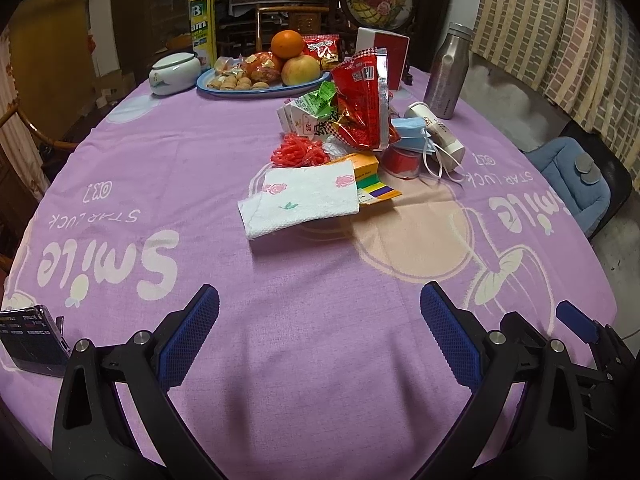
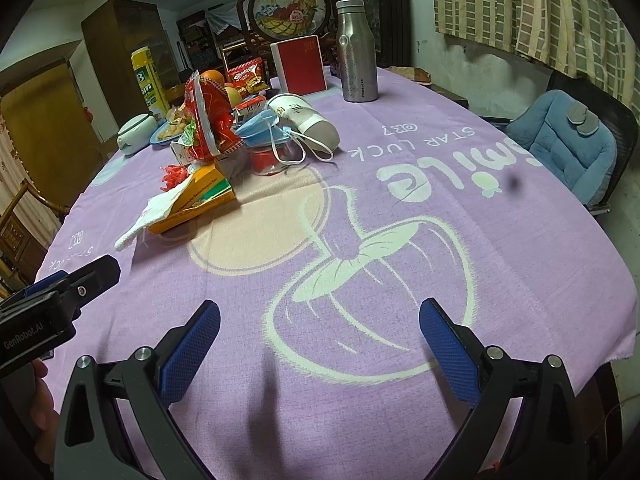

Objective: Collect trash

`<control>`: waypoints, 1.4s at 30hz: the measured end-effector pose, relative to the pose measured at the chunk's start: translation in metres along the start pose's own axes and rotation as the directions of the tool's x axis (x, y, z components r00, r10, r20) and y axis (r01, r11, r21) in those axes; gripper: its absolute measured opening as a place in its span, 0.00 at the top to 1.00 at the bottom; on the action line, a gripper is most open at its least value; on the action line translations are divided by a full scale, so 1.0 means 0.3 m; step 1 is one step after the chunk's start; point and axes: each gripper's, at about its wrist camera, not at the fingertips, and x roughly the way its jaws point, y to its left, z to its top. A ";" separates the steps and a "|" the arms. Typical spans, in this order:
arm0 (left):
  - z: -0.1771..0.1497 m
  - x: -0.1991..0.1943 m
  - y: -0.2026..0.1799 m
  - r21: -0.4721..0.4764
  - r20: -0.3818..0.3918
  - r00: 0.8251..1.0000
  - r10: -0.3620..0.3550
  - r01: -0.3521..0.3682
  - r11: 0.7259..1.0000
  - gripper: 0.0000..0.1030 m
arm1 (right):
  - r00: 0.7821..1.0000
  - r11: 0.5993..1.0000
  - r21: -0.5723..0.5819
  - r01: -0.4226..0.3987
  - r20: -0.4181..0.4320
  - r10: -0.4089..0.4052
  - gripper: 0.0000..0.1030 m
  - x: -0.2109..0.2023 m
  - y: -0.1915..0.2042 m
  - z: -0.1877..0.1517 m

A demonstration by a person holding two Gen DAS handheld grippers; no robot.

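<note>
Both grippers hang low over the near edge of the bench (image 1: 168, 184), which wears a lilac cloth printed with "Smile" and "Star Luck"; the left gripper (image 1: 319, 312) has its blue-padded fingers spread wide with nothing between them, and the right gripper (image 2: 319, 326) is spread the same way, also empty; in the right wrist view the left gripper shows at the left edge of the frame, beside a bit of a hand (image 2: 42, 404). The trash sits in a heap at the centre of the left wrist view, well apart from both grippers: a white paper towel (image 1: 304, 202) with pink flowers lies partly over an orange box (image 1: 376, 186); behind them are a clump of red shreds (image 1: 299, 151), a tall red snack bag (image 1: 362, 100) standing upright, a crumpled green wrapper (image 1: 323, 98) and a small white carton (image 1: 296, 118); to the right of the bag a blue face mask (image 1: 412, 136) rests on a red-lidded jar (image 1: 402, 162), touching a toppled white cup (image 1: 438, 130). In the upper part of the frame stand a blue plate (image 1: 256, 90) of fruit and nuts, a white lidded pot (image 1: 175, 73), a yellow can (image 1: 203, 20), a red and white box (image 1: 386, 56) and a steel bottle (image 1: 446, 70); a phone (image 1: 34, 340) lies at the lower left.
</note>
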 end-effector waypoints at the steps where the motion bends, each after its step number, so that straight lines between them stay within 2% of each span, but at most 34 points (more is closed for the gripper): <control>1: -0.001 0.001 0.000 0.001 0.000 1.000 0.001 -0.001 1.000 0.06 | 1.000 1.000 0.000 0.000 0.000 0.000 0.05 0.000 0.000 0.000; 20: -0.007 0.008 -0.004 0.005 -0.010 1.000 0.003 -0.003 1.000 0.06 | 1.000 1.000 0.007 -0.001 -0.007 0.001 0.05 0.007 -0.003 -0.003; 28: -0.001 0.009 -0.007 0.068 0.002 1.000 0.020 -0.020 0.998 0.06 | 1.000 1.000 0.002 0.010 -0.006 -0.010 0.05 0.004 -0.014 0.004; 31: 0.037 0.011 0.036 0.096 0.005 1.000 -0.004 0.004 0.995 0.06 | 1.000 1.000 -0.005 0.027 0.003 -0.027 0.05 0.002 -0.027 0.023; 36: 0.185 0.017 0.130 0.003 0.025 0.995 -0.093 0.093 0.996 0.06 | 0.999 0.999 -0.025 0.034 -0.003 -0.034 0.05 0.030 -0.027 0.081; 40: 0.293 0.080 0.138 -0.033 -0.011 0.995 -0.098 0.098 0.995 0.06 | 0.999 0.999 -0.029 0.031 -0.016 -0.031 0.05 0.056 -0.014 0.125; 42: 0.304 0.118 0.138 -0.049 -0.041 0.996 -0.080 0.078 0.996 0.06 | 0.999 0.999 -0.030 0.028 -0.022 -0.028 0.05 0.066 -0.007 0.142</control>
